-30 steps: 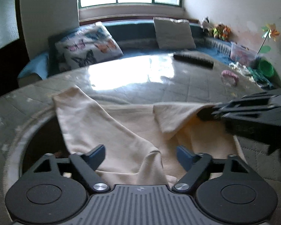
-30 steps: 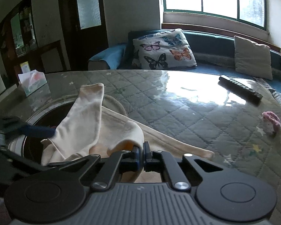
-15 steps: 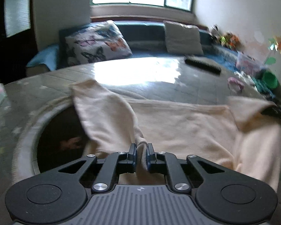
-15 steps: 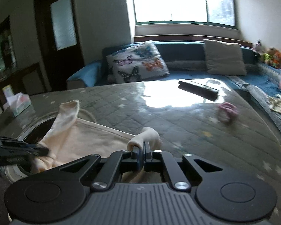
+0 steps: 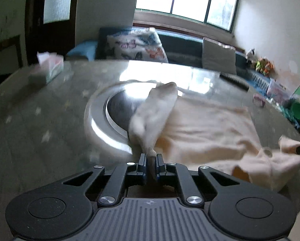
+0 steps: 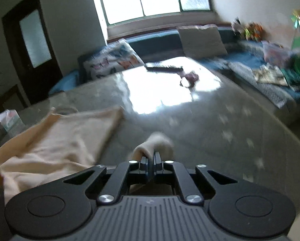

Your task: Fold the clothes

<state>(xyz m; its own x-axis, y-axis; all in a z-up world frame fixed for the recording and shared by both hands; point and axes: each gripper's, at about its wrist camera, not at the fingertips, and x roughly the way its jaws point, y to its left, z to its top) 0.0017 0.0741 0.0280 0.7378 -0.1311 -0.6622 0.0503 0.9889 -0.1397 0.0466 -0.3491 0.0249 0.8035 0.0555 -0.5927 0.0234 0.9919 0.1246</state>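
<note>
1. The cream garment (image 5: pixel 206 128) lies spread on the quilted grey table (image 5: pixel 39 124), its left part draped over the round silver-rimmed opening (image 5: pixel 101 120) sunk into the tabletop; in the right wrist view the same garment (image 6: pixel 65 136) fills the table's near left.
2. The table, taken as landmark, has a bench seat behind its far edge carrying a butterfly cushion (image 5: pixel 138 46) and a plain cushion (image 5: pixel 218 56).
3. The left gripper (image 5: pixel 150 160), at the table's near edge beside the opening, is clamped on a bunched sleeve of the garment that rises away from it.
4. The right gripper (image 6: pixel 151 158), at the near edge right of the spread cloth, is pinched tight on a small rolled fold of the garment.
5. A tissue box (image 5: pixel 49 68) sits at the table's far left.
6. A dark remote control (image 6: pixel 164 67) lies near the far edge.
7. A small pink object (image 6: pixel 191 77) lies just beside the remote; blur hides what it is.
</note>
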